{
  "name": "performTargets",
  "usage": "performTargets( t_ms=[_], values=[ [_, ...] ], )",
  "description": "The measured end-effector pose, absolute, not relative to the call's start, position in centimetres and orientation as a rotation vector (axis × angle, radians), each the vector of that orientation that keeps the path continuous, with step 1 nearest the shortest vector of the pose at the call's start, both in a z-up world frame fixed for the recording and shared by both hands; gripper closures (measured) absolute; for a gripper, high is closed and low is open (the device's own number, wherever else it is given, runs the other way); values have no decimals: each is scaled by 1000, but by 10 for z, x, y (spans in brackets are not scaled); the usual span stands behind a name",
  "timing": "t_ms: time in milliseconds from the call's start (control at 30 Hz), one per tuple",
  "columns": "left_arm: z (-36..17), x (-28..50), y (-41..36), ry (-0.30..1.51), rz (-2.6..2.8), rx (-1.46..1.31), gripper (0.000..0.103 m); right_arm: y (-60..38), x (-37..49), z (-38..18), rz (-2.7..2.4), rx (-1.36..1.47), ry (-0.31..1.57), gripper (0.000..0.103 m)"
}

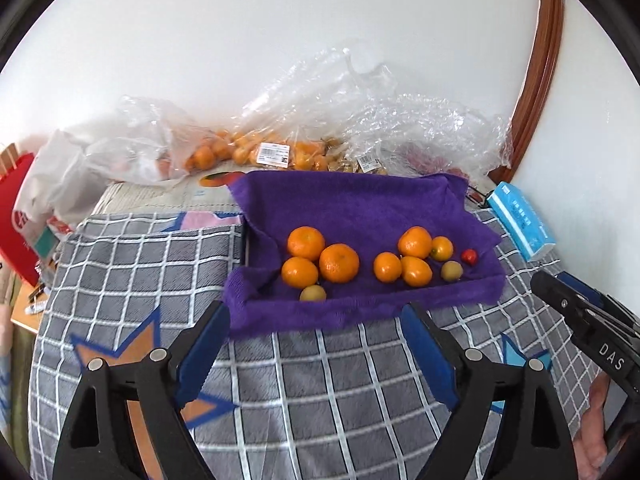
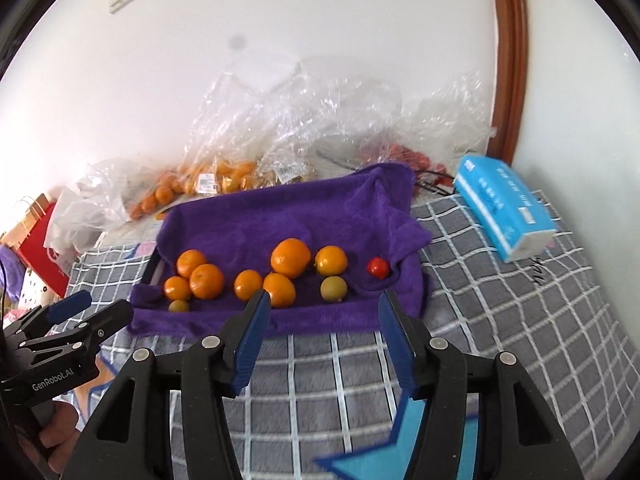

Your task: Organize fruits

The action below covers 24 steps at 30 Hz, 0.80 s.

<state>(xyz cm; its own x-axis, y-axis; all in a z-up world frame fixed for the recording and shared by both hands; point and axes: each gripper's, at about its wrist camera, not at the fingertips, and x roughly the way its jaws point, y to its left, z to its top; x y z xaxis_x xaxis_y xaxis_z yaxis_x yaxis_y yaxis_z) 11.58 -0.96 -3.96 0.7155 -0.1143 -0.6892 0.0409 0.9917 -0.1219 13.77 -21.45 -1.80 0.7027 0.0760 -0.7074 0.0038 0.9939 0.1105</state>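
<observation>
While you are looking through the left wrist view, your left gripper (image 1: 316,320) is hanging over the checked blanket (image 1: 280,380) with its jaws wide apart and nothing between them. The fruits are lying just beyond the tips on the purple towel (image 1: 360,204): three big oranges (image 1: 339,263) at the left with a yellowish fruit (image 1: 313,293) nearest you, and smaller oranges, another yellowish fruit and a red one (image 1: 469,256) off to the right. Your right gripper (image 1: 560,296) is showing at the right edge.

While you are looking through the right wrist view, your right gripper (image 2: 324,304) is standing partly open and empty, pointing at the right half of the towel (image 2: 280,208). The yellowish fruit (image 2: 333,288) is lying straight ahead between the jaw lines, the red one (image 2: 378,267) slightly right and farther. So I judge your right hand is nearer these small fruits, your left nearer the big oranges. All are round, so no axis is mattering.
</observation>
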Motion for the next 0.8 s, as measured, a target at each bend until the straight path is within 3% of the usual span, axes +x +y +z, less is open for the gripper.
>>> performTargets(
  t_ms=[267, 433, 533, 800],
  values=[
    [-14, 47, -9, 656, -72, -81, 7, -208, 79, 0, 23, 90, 767, 41],
    [-7, 13, -11, 604, -61, -66, 3, -202, 41, 6, 8, 63, 719, 11],
    [-6, 0, -10, 598, -65, -74, 1, -199, 18, 11, 3, 50, 678, 2],
    [2, -17, -9, 575, -63, -69, 1, -202, -6, 25, -27, 60, 660, 2]
  ],
)
